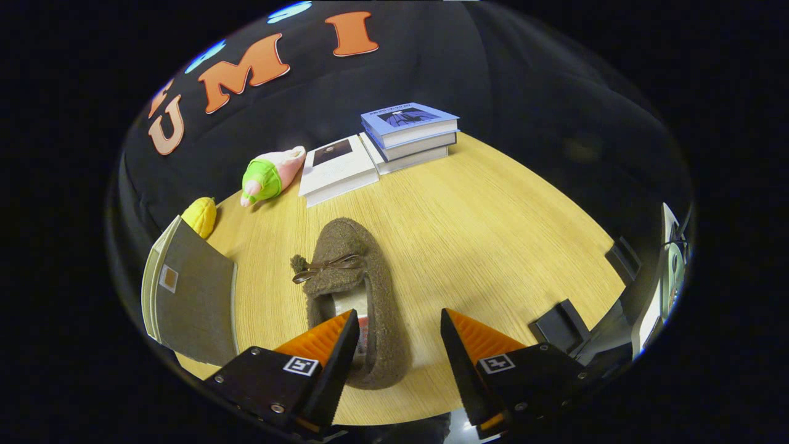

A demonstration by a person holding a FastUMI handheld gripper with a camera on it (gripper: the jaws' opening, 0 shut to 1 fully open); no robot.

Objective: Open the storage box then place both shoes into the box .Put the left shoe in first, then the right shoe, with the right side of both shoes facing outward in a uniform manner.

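Gripper (399, 327) fingers stand apart, gripping nothing, one finger over the heel of the brown slipper (354, 290), which lies mid-table (493, 246), toe toward the books (407, 132) at the far edge.

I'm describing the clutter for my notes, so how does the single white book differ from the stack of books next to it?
The white book lies alone and flat on the table; the stack is three books high. The white book's cover is white with a small dark picture; the stack's top cover is blue. Both sit at the table's far edge, beyond the brown slipper and the open fingers.
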